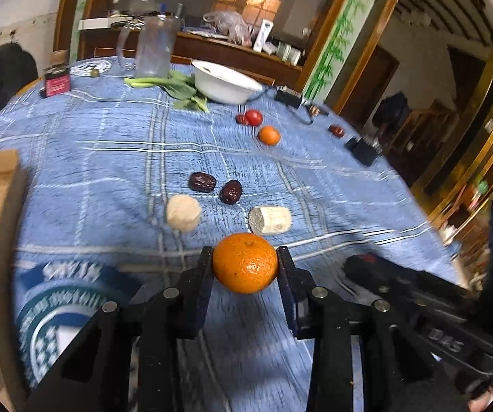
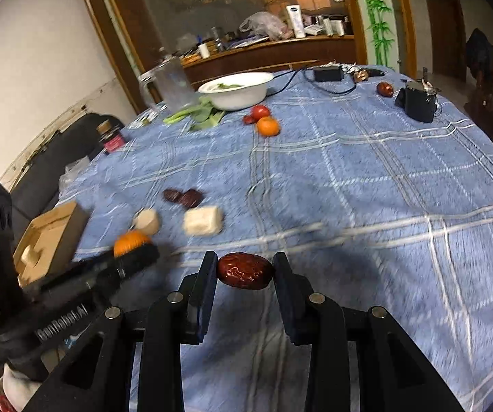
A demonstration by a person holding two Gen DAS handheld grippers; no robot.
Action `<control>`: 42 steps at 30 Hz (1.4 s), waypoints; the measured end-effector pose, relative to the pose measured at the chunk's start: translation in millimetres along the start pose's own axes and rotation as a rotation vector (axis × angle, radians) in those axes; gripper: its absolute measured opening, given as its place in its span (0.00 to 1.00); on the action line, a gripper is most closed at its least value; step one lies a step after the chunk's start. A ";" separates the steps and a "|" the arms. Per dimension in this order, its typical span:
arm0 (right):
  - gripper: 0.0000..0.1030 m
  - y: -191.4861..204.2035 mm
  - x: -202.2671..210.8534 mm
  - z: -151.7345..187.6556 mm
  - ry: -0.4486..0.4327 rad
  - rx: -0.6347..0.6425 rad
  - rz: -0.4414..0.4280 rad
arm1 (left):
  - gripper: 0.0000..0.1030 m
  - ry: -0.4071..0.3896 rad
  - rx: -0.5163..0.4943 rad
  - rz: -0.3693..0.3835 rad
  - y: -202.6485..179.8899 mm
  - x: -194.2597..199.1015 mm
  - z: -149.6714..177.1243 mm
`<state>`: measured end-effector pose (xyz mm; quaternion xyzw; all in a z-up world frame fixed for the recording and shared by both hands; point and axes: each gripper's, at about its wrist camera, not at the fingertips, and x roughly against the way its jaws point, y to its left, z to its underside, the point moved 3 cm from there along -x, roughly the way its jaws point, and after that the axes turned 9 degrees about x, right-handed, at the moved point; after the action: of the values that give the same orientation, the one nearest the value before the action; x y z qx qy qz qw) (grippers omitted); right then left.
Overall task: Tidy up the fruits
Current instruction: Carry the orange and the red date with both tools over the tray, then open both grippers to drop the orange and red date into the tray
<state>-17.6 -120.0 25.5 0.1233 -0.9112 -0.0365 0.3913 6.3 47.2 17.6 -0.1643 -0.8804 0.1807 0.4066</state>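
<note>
My left gripper (image 1: 244, 265) is shut on an orange mandarin (image 1: 244, 262), its pads pressing both sides, held above the blue checked tablecloth (image 1: 109, 158). My right gripper (image 2: 245, 273) is shut on a dark red date (image 2: 245, 271). In the right wrist view the left gripper (image 2: 133, 250) with its mandarin (image 2: 131, 242) is at the left, close by. On the cloth lie two dates (image 1: 202, 182) (image 1: 231, 191), a second mandarin (image 1: 269, 135), a red tomato (image 1: 254, 117) and a far date (image 1: 336, 130).
Two pale chunks (image 1: 183, 213) (image 1: 269, 219) lie just past the held mandarin. A cardboard box (image 2: 50, 237) sits at the left table edge. A white bowl (image 1: 225, 84), leafy greens (image 1: 177, 87), a glass pitcher (image 1: 155, 48), a jar (image 1: 56, 75) and black devices (image 1: 364, 149) stand farther back.
</note>
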 end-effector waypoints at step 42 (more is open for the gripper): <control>0.48 293.7 -103.6 -24.6 0.135 0.547 -0.264 | 0.46 -0.022 0.171 -0.430 209.6 129.7 -70.3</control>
<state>11.3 191.0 17.5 0.3435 -0.8352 0.1677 0.3953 10.8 301.4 50.5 0.0641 -0.8810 0.1657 0.4385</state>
